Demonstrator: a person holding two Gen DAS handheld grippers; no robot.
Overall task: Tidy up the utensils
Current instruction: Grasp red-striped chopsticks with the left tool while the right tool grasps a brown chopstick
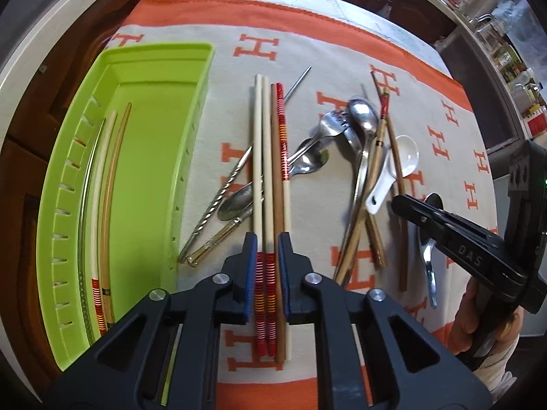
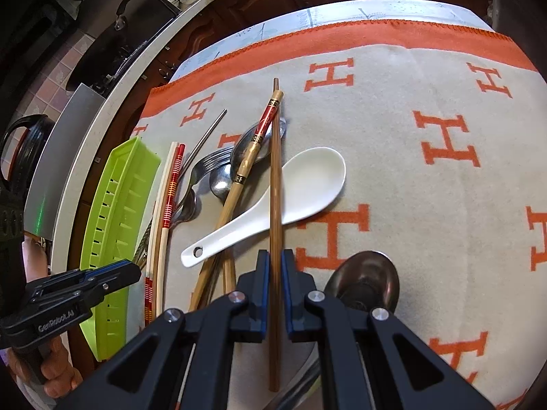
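Kitchen worktop under a beige cloth (image 1: 342,205) with orange H marks. Lime-green slotted plastic tray (image 1: 143,177) at left holds a few chopsticks. Left gripper (image 1: 267,273): jaws closed around a bundle of pale and brown chopsticks (image 1: 270,171), near their red-striped ends. Right gripper (image 2: 275,294): jaws clamped on one dark wooden chopstick (image 2: 275,188) lying over a white ceramic spoon (image 2: 301,184). Judged light, stiff, smooth; bundle may splay; spoon is breakable.

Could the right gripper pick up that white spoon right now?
Probably not yet: the right gripper has its fingers around a brown chopstick, which lies across the white ceramic spoon, as does a patterned chopstick.
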